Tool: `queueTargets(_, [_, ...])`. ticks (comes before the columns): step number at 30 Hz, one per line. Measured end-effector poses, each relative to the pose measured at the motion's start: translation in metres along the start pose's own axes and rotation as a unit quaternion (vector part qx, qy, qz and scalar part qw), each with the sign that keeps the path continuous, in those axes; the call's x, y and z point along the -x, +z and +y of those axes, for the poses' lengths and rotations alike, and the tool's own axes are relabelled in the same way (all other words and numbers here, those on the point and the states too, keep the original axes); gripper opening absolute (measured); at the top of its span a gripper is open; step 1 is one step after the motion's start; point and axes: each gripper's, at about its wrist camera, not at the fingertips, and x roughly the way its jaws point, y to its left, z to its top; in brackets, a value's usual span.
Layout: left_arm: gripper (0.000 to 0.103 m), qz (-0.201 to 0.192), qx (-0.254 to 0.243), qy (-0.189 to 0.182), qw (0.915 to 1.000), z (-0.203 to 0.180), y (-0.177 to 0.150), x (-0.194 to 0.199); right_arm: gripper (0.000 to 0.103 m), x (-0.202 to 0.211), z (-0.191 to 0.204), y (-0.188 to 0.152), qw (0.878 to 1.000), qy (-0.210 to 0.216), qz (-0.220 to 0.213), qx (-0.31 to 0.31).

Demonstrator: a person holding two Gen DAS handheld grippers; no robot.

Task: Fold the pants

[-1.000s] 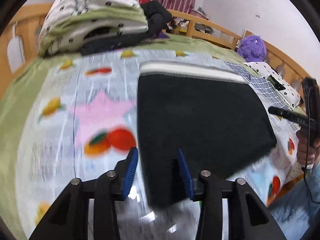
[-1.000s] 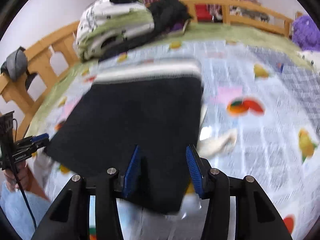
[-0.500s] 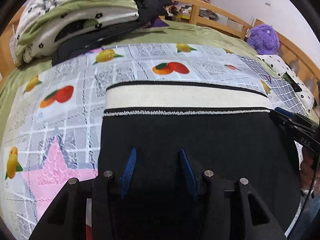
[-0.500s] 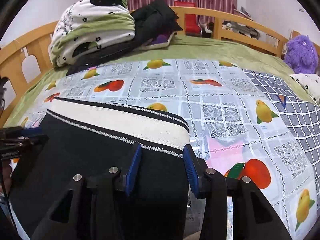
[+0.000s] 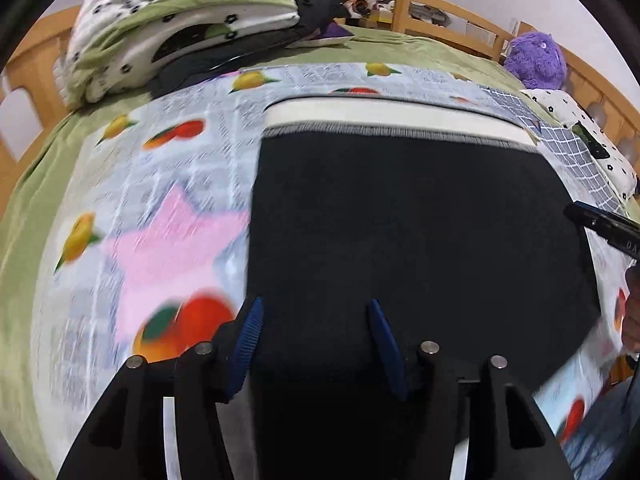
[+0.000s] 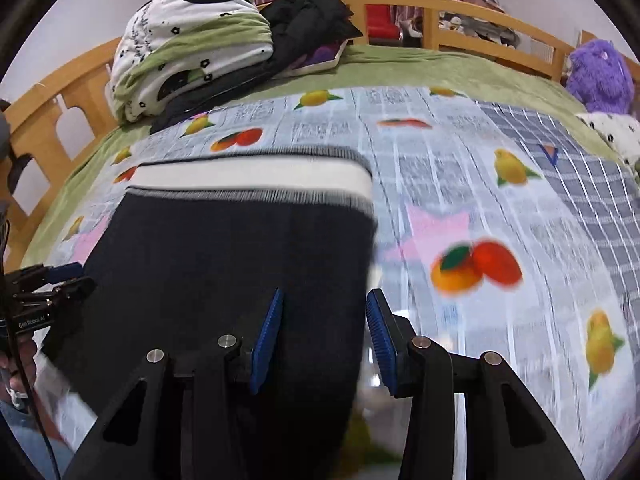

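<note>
Straddling the near edge of the black pants point(image 5: 400, 240), the left tool point(image 5: 316, 340) has its blue pads set apart, and its jaws have just been opening; dark cloth fills the gap between them, but the pads do not visibly press on it, so the cloth appears released or only loosely held. The right tool point(image 6: 324, 332) likewise stands with its pads apart, astride the pants' right-hand border, with cloth beside its left pad and bedsheet showing beside its right one; no firm pinch can be read there either. Outward from both tools the pants point(image 6: 240, 260) lie flat on the fruit-printed sheet of the bed point(image 5: 160, 200), forming a broad dark panel that runs away from the tools to a white waistband point(image 5: 392, 114) at the far end. The panel's length therefore lies along the line each tool points, and its width spans from one tool to the other. Each tool sits at one near corner, left at the left border, right at the right, and neither is nearer the waistband. Judged from this layout, the next fold would carry the near edge forward toward the waistband. Beyond the pants lie a rolled quilt point(image 6: 188, 40) and a purple plush toy point(image 5: 536, 58).
</note>
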Motion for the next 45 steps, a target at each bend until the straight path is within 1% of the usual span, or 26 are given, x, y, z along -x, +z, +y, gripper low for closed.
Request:
queueTargets(2, [0.055,-0.001,0.006,0.001,1.0000,0.006,-0.017,0.012,0.042,0.009,0.001,-0.014,1.000,0.007,0.009,-0.006])
queueTargets(3, [0.058,-0.002,0.013,0.001,0.9999,0.009,-0.025,0.018,0.042,0.012,0.002,-0.021,1.000,0.009,0.014,-0.008])
queueTargets(6, [0.059,0.021,0.035,-0.016,0.9990,0.018,-0.041,0.025,0.042,0.021,0.006,-0.048,0.999,0.011,0.034,-0.017])
queueTargets(8, [0.059,0.028,0.035,-0.009,0.9989,0.019,-0.049,0.030,0.043,0.028,0.010,-0.063,0.999,0.009,0.039,-0.025])
queueTargets(10, [0.059,0.018,0.032,0.005,0.9993,0.015,-0.055,0.043,0.043,0.034,0.017,-0.074,0.998,0.007,0.052,-0.021])
queueTargets(13, [0.059,-0.001,0.036,0.003,0.9993,0.010,-0.054,0.070,0.043,0.057,0.029,-0.080,0.999,-0.025,0.033,-0.004])
queueTargets(17, [0.059,-0.045,0.038,-0.015,0.9982,-0.007,-0.046,0.116,0.043,0.101,0.039,-0.074,0.999,-0.039,-0.010,-0.007])
queueTargets(18, [0.060,-0.056,0.039,-0.017,0.9975,-0.012,-0.044,0.128,0.046,0.112,0.041,-0.071,0.999,-0.046,-0.020,-0.009])
queueTargets(19, [0.064,-0.064,0.041,-0.022,0.9969,-0.017,-0.041,0.138,0.053,0.124,0.044,-0.068,0.998,-0.058,-0.027,-0.007])
queueTargets(20, [0.066,-0.070,0.045,-0.027,0.9961,-0.021,-0.040,0.146,0.056,0.132,0.047,-0.065,0.997,-0.065,-0.032,-0.001])
queueTargets(22, [0.070,-0.087,0.053,-0.043,0.9938,-0.030,-0.039,0.161,0.056,0.151,0.055,-0.060,0.995,-0.084,-0.048,0.012])
queueTargets(23, [0.071,-0.092,0.055,-0.045,0.9932,-0.033,-0.039,0.164,0.056,0.157,0.057,-0.059,0.994,-0.092,-0.053,0.016])
queueTargets(24, [0.073,-0.098,0.058,-0.046,0.9924,-0.037,-0.042,0.168,0.056,0.165,0.061,-0.058,0.993,-0.098,-0.058,0.019])
queueTargets(25, [0.076,-0.105,0.057,-0.042,0.9919,-0.041,-0.045,0.170,0.058,0.172,0.063,-0.058,0.993,-0.098,-0.062,0.021])
queueTargets(26, [0.077,-0.113,0.054,-0.034,0.9915,-0.043,-0.049,0.171,0.060,0.179,0.066,-0.061,0.993,-0.092,-0.068,0.021])
queueTargets(28, [0.077,-0.109,0.050,-0.015,0.9927,-0.045,-0.055,0.169,0.079,0.189,0.071,-0.068,0.993,-0.088,-0.078,0.018])
queueTargets(29, [0.077,-0.115,0.055,-0.014,0.9917,-0.042,-0.057,0.173,0.083,0.193,0.074,-0.072,0.992,-0.089,-0.082,0.017])
queueTargets(30, [0.077,-0.129,0.071,-0.023,0.9889,-0.035,-0.060,0.177,0.089,0.195,0.076,-0.075,0.992,-0.091,-0.083,0.018])
queueTargets(31, [0.077,-0.133,0.082,-0.028,0.9873,-0.030,-0.062,0.179,0.093,0.196,0.078,-0.077,0.992,-0.092,-0.083,0.017])
queueTargets(33, [0.077,-0.127,0.097,-0.035,0.9865,-0.023,-0.066,0.179,0.098,0.197,0.080,-0.084,0.992,-0.095,-0.085,0.013])
queueTargets(35, [0.077,-0.117,0.092,-0.039,0.9881,-0.025,-0.071,0.177,0.099,0.196,0.080,-0.088,0.992,-0.099,-0.081,0.010])
queueTargets(37, [0.077,-0.126,0.079,-0.035,0.9883,-0.033,-0.078,0.181,0.099,0.193,0.078,-0.092,0.991,-0.107,-0.078,0.005])
queueTargets(38, [0.077,-0.133,0.069,-0.027,0.9884,-0.037,-0.080,0.183,0.099,0.191,0.077,-0.094,0.991,-0.110,-0.076,0.003])
queueTargets(41, [0.077,-0.146,0.045,-0.011,0.9882,-0.048,-0.083,0.187,0.099,0.189,0.073,-0.098,0.992,-0.109,-0.070,-0.002])
queueTargets(45, [0.077,-0.142,0.057,-0.010,0.9882,-0.047,-0.080,0.186,0.099,0.190,0.070,-0.100,0.991,-0.109,-0.071,-0.006])
